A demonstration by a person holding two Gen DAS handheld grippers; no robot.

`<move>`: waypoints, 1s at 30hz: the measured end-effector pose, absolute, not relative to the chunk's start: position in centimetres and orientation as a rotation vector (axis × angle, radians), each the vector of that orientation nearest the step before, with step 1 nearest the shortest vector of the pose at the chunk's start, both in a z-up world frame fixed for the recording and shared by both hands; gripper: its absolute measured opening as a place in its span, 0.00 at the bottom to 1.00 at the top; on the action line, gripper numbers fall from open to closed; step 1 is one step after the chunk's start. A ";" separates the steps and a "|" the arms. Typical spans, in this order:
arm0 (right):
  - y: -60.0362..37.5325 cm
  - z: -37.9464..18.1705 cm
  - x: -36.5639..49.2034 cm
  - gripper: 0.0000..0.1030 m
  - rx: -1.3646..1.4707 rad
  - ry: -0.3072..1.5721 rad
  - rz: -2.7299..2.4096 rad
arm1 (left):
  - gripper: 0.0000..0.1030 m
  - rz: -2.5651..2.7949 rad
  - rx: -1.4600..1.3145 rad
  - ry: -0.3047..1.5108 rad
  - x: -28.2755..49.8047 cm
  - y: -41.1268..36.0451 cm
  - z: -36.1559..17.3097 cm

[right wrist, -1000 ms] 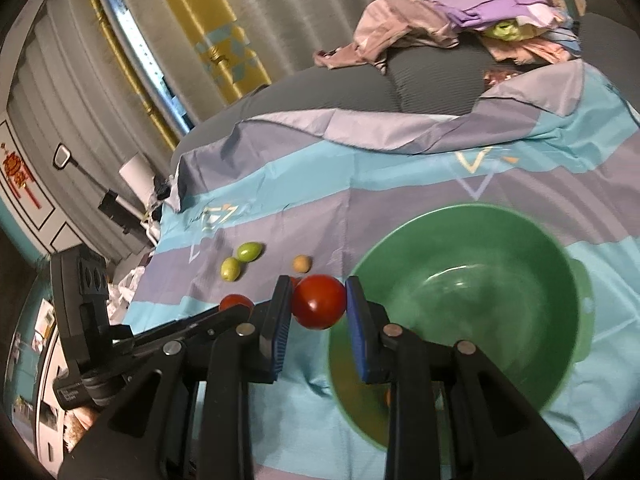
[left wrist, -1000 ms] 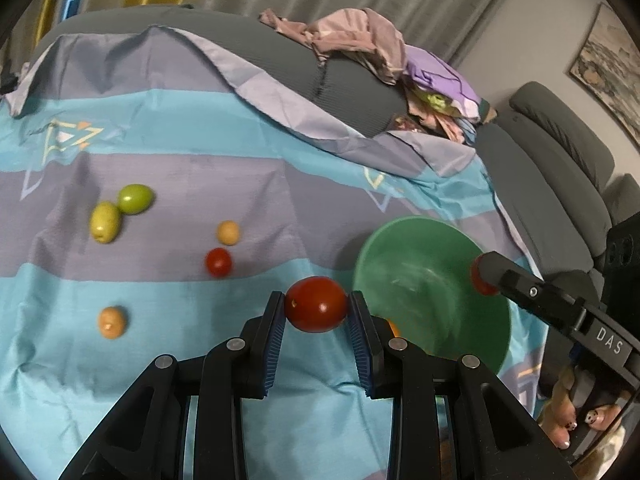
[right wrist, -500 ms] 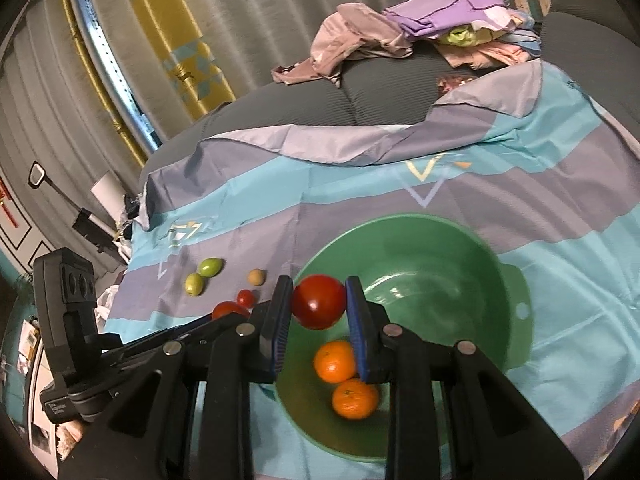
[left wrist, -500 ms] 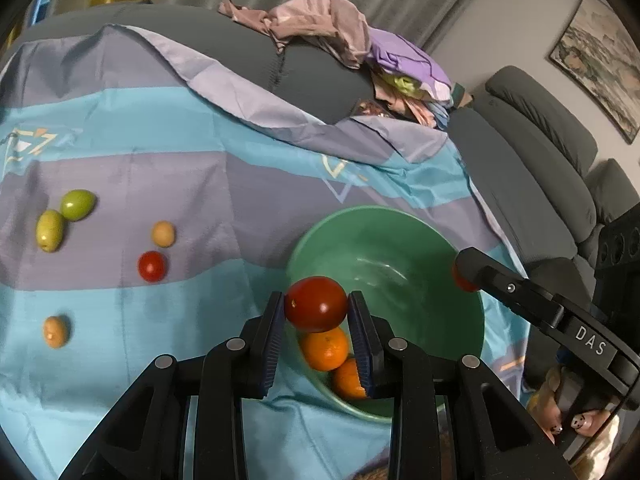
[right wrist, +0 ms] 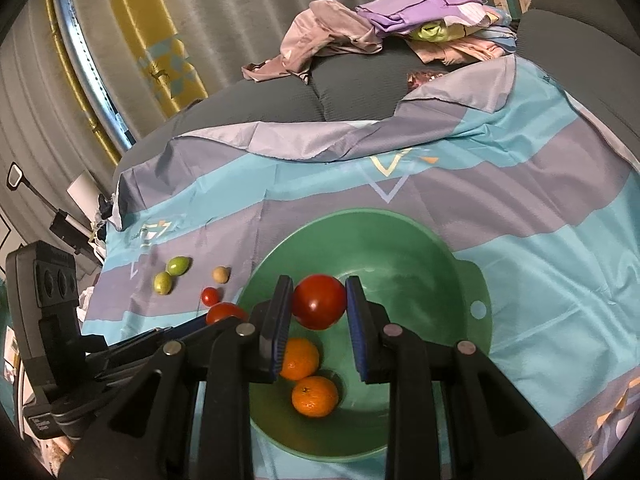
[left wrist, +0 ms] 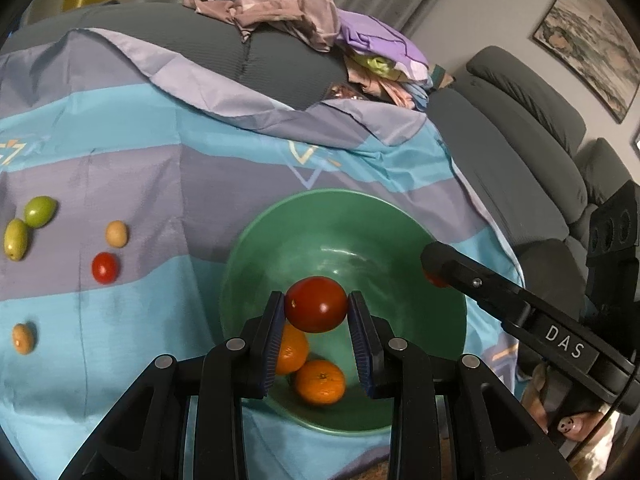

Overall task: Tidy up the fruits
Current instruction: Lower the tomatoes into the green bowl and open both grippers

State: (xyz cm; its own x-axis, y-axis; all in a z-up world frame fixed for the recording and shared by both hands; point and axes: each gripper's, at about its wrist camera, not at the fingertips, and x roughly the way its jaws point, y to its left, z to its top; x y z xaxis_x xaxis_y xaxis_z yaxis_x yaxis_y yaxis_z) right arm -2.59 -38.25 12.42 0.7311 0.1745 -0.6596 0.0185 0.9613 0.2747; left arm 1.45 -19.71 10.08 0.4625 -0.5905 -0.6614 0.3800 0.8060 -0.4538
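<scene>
1. Over the green bowl (left wrist: 400,216), which sits on the striped cloth (left wrist: 160,184) toward its right edge, both claws are carrying fruit.
2. Left gripper (left wrist: 316,312) is clamping a red tomato (left wrist: 316,303); right gripper (right wrist: 318,304) is clamping another tomato (right wrist: 319,301).
3. Two oranges (right wrist: 315,396) are lying inside already.
4. Delivery is the step in hand; next, each claw needs lowering and releasing gently, one after the other, to avoid bruising.
5. Green fruits (left wrist: 39,210) are waiting near the cloth's left edge.

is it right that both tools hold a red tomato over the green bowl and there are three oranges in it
Not quite: the green bowl holds two oranges, not three, as the right wrist view shows. The rest stands: the left tool and right tool each hold a red tomato over it.
</scene>
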 end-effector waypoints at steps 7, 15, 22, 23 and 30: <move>-38.8 12.1 -2.4 0.27 0.264 0.765 0.052 | 0.31 -0.627 -0.245 0.924 1.5 -20.6 9.7; -38.9 11.7 -2.2 0.27 0.232 0.786 0.022 | 0.31 -0.665 -0.230 0.938 1.2 -21.8 9.4; -38.6 11.4 -1.8 0.28 0.205 0.805 0.008 | 0.31 -0.677 -0.232 0.954 1.4 -22.2 9.0; -38.7 11.3 -1.8 0.28 0.204 0.807 0.006 | 0.31 -0.677 -0.232 0.955 1.4 -22.2 8.9; -38.8 11.1 -1.7 0.28 0.202 0.817 -0.007 | 0.31 -0.688 -0.230 0.968 1.7 -22.6 8.5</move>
